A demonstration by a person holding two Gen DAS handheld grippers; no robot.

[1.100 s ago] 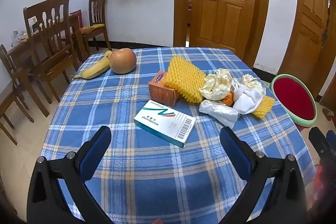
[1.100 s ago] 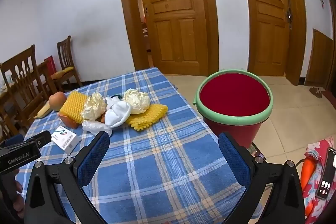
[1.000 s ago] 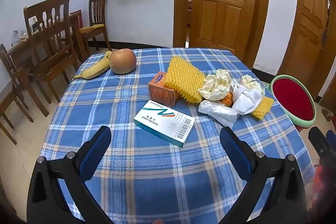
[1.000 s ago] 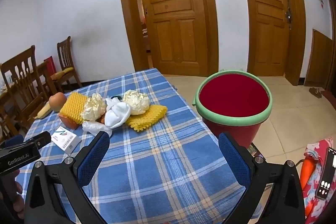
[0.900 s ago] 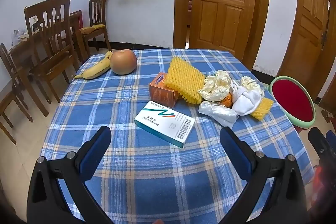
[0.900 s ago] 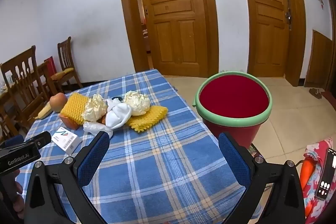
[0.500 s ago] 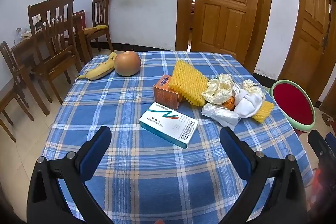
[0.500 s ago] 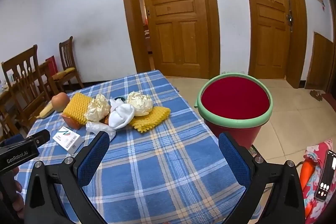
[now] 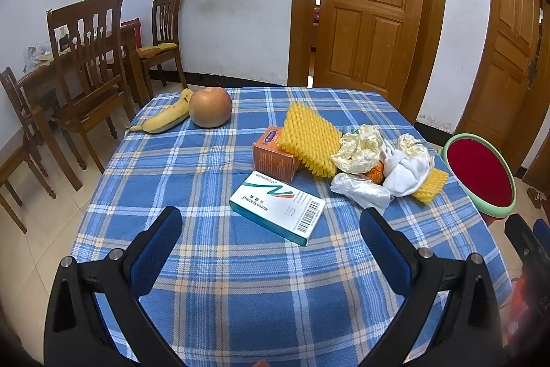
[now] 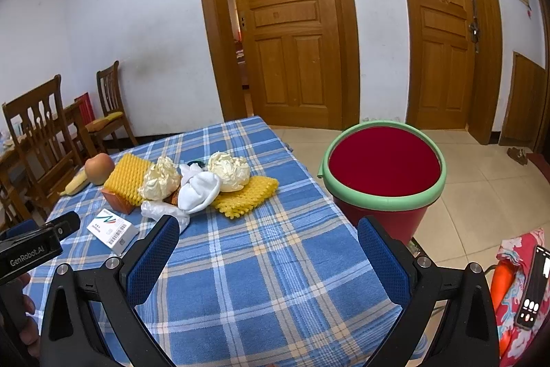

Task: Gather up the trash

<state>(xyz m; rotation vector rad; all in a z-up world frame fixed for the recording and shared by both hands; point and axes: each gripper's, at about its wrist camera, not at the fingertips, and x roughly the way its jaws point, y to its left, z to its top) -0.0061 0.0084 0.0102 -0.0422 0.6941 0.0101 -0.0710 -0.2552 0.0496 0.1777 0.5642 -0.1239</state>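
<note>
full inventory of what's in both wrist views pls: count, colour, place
table: 1, blue plaid cloth, centre
banana: 1, yellow, far left corner
apple: 1, reddish, touching the banana
orange box: 1, mid table
white box: 1, teal edge, nearest the left gripper
foam nets: 2, yellow, one leaning on the orange box, one under the wads
crumpled wrappers: 2, cream, in the pile
white cloth: 1, pile centre
clear bag: 1, front of the pile
bucket: 1, red, green rim, on the floor right of the table
chairs: several, brown, left wall
doors: 2, wood
left gripper: open
right gripper: open
</note>
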